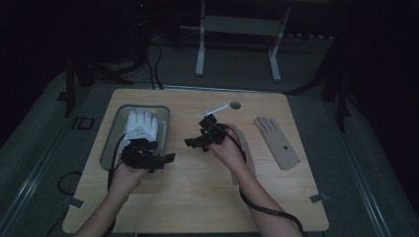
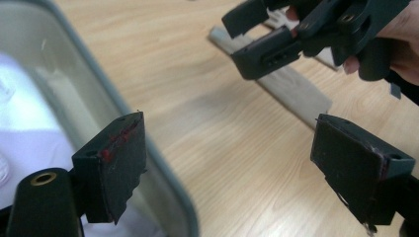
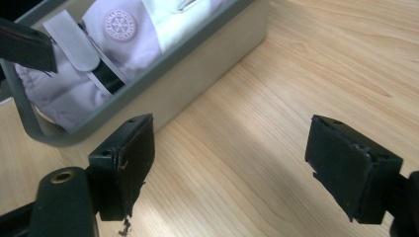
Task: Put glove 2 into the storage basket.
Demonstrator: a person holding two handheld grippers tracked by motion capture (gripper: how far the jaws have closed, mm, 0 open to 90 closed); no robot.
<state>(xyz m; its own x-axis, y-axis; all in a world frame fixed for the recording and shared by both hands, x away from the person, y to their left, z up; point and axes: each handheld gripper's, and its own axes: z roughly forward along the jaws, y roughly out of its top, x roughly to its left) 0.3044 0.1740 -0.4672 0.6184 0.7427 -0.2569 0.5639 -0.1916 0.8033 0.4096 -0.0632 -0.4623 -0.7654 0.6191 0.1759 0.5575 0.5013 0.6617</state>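
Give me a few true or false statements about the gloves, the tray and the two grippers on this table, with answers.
1. A white glove lies in the grey tray. True.
2. The left gripper is clamped on the white glove. False: its jaws stand open with nothing between them.
3. A tan glove lies flat on the wooden table, right of both hands. True.
4. The right gripper holds the tan glove. False: its jaws are open and empty.
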